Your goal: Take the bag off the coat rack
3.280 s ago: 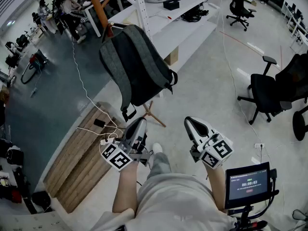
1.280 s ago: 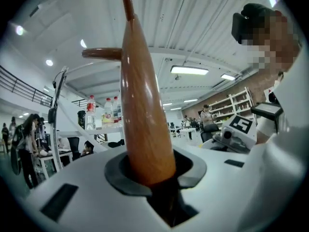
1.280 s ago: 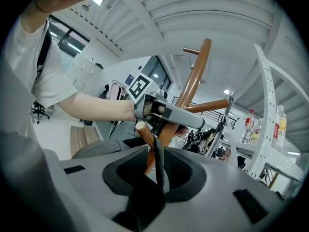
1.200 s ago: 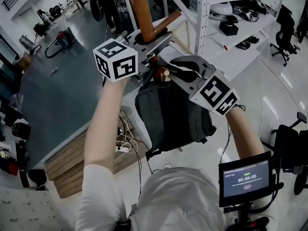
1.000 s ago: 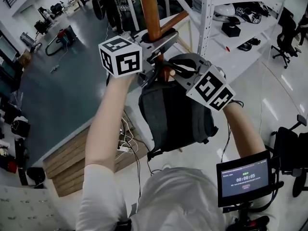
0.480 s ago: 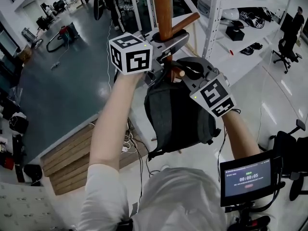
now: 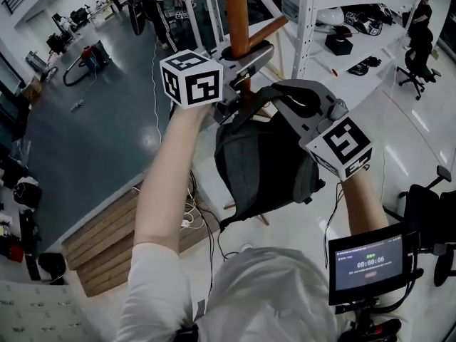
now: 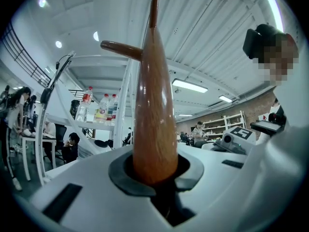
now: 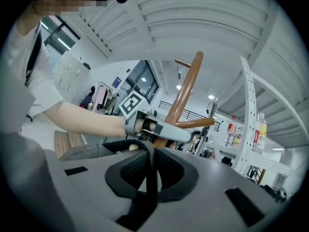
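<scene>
A grey backpack [image 7: 263, 166] hangs beside the brown wooden pole [image 7: 236, 13] of the coat rack. My left gripper [image 7: 251, 53] is shut around that pole; in the left gripper view the pole [image 8: 152, 105] fills the jaws of the left gripper [image 8: 154, 170], with a peg [image 8: 120, 50] higher up. My right gripper [image 7: 276, 97] is shut on the bag's black top strap [image 9: 148, 175], pinched thin between the pads of the right gripper [image 9: 149, 166]. The bag's grey cloth [image 9: 89, 152] lies just beyond. Whether the strap still rests on a peg is hidden.
White metal shelving [image 7: 308, 20] stands right behind the rack, with bottles on it [image 9: 258, 127]. A wooden pallet [image 7: 107, 241] and cables [image 7: 187, 219] lie on the floor at the left. An office chair [image 7: 427, 212] and a small screen [image 7: 367, 262] are at the right. People stand far back.
My right gripper has moved to the right, away from the pole, drawing the bag's strap with it. The left gripper has stayed clamped on the pole.
</scene>
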The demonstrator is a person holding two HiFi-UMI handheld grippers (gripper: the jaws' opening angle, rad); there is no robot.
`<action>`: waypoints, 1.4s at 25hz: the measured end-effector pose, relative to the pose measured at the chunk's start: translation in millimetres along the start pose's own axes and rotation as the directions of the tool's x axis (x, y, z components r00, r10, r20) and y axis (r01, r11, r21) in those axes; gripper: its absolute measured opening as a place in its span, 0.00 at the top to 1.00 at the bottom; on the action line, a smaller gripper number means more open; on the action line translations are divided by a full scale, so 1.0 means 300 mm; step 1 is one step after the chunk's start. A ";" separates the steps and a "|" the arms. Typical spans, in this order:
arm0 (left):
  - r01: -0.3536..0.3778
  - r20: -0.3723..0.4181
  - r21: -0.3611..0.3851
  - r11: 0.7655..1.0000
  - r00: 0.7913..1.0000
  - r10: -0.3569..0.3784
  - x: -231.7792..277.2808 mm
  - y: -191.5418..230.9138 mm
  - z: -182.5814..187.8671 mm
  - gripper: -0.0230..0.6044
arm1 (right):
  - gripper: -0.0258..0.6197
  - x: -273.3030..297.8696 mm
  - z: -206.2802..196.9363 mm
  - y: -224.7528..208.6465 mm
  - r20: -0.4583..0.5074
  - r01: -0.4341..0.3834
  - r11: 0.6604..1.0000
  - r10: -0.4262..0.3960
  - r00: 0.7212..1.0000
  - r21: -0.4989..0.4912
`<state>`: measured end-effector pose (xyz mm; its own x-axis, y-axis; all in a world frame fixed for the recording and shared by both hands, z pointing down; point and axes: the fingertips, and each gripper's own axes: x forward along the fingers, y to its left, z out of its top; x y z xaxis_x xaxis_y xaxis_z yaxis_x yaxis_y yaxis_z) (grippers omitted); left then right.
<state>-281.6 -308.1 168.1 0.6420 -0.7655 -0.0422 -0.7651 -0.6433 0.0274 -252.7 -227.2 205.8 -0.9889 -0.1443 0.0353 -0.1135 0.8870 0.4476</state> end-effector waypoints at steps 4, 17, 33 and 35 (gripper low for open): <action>-0.024 0.013 -0.015 1.000 1.000 0.024 -0.028 0.040 0.001 0.87 | 0.89 -0.086 0.023 0.009 0.041 -0.014 0.999 0.013 0.999 0.034; -0.122 0.044 0.032 0.992 0.992 0.121 -0.083 0.048 0.011 0.87 | 0.89 -0.458 -0.311 0.080 -0.112 0.206 0.909 -0.177 0.978 0.363; -0.247 0.126 0.121 0.961 0.964 0.232 -0.178 -0.050 0.025 0.54 | 0.89 -0.745 -0.585 0.066 -0.392 0.502 0.797 -0.367 0.844 0.336; -0.266 0.123 0.122 0.956 0.960 0.251 -0.195 -0.050 0.021 0.54 | 0.89 -0.760 -0.589 0.061 -0.392 0.510 0.792 -0.374 0.840 0.337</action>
<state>-308.0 -253.5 163.9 0.4181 -0.8949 -0.1563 -0.9083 -0.4097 -0.0843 -12.3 -255.6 364.0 -0.7510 -0.6252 0.2125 -0.6262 0.7764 0.0715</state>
